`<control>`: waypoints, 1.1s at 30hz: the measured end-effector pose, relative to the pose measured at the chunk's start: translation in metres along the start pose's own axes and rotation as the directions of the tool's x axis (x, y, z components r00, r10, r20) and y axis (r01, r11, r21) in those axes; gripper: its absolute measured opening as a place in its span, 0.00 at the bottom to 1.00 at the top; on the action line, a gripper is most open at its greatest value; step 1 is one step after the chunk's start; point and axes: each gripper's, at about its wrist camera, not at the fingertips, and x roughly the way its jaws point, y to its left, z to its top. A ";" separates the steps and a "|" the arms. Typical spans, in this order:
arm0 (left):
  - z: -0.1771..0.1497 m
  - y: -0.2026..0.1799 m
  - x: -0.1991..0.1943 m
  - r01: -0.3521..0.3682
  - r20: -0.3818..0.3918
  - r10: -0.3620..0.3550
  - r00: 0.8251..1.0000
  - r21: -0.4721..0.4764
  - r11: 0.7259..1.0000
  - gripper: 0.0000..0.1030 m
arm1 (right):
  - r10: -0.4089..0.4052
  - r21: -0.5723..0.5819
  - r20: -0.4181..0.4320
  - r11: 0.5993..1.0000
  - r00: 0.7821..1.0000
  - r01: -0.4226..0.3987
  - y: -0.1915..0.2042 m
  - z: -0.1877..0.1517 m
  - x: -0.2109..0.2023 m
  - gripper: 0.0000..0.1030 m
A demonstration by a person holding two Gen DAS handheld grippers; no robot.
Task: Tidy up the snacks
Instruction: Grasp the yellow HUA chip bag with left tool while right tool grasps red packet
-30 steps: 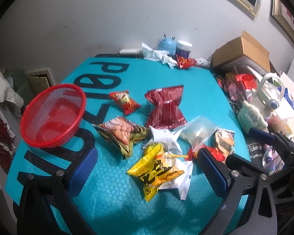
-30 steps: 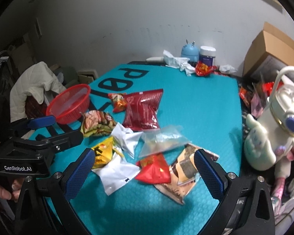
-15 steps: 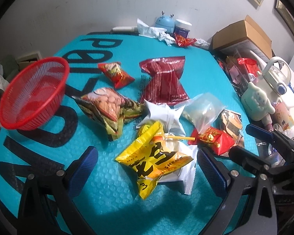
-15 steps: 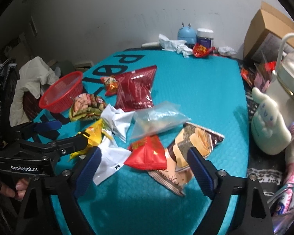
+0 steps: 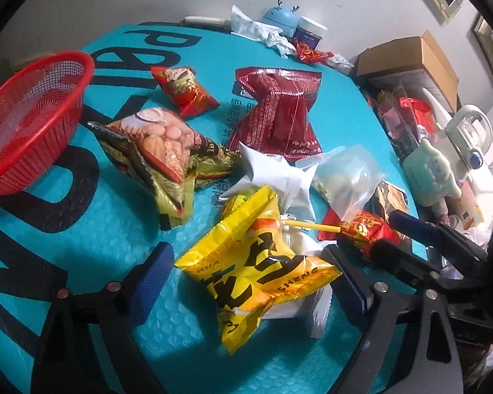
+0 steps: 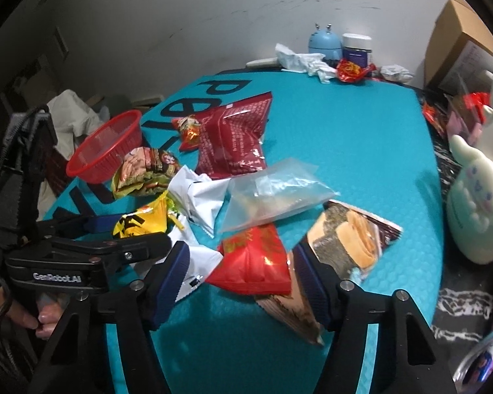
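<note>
— Where's the left hand-held gripper (image 5: 251,282)?

— Low over the teal-covered table (image 5: 121,239), jaws closing around the puffy yellow snack bag with black lettering (image 5: 256,271), pads not yet pressing it.

— And the right hand-held gripper (image 6: 238,280)?

— Closing too, with the small shiny red snack packet (image 6: 254,264) between its blue pads (no squeeze that I can see). The red plastic mesh basket (image 5: 26,118) sits empty at the table's left edge.
</note>
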 end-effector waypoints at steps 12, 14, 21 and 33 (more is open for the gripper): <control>-0.007 -0.004 -0.015 0.012 0.018 -0.013 1.000 0.069 0.998 0.62 | -0.075 -0.113 -0.005 0.991 0.997 0.074 0.017 -0.009 0.008 0.40; -0.010 -0.008 -0.020 -0.018 0.030 0.016 0.999 0.095 0.995 0.60 | -0.069 -0.114 -0.004 0.991 0.998 0.068 0.019 -0.013 0.004 0.40; -0.020 -0.005 -0.028 -0.028 0.025 0.026 0.999 0.092 0.995 0.60 | -0.054 -0.115 -0.022 0.992 0.998 0.051 0.027 -0.027 -0.009 0.39; -0.042 -0.009 -0.040 -0.065 0.010 0.064 0.998 0.116 0.991 0.61 | -0.006 -0.103 -0.070 0.995 0.998 -0.002 0.033 -0.048 -0.015 0.40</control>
